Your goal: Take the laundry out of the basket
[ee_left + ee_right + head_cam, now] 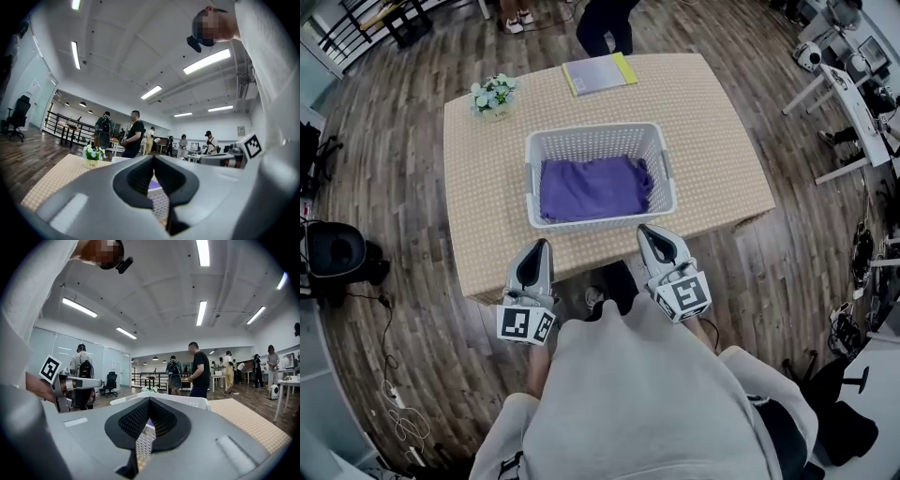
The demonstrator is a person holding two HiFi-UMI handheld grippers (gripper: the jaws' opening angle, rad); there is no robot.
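A white lattice laundry basket [666, 178] stands in the middle of the table [487, 206], which has a beige dotted cloth. Purple laundry [592, 187] lies folded inside it. My left gripper [543, 244] hovers over the table's near edge, just short of the basket's front left corner, shut and empty. At the front right corner, my right gripper [643, 229] is shut as well, holding nothing. In the left gripper view the jaws [153, 159] meet, with basket lattice [161, 206] showing below them. The right gripper view shows its jaws [149, 401] meeting before the basket rim [187, 401].
A small pot of flowers [494, 97] sits at the table's far left corner, and a grey and yellow folder [598, 73] lies at the far edge. A person [605, 23] stands behind the table. White desks [848, 94] are at the right, a black chair [333, 253] at the left.
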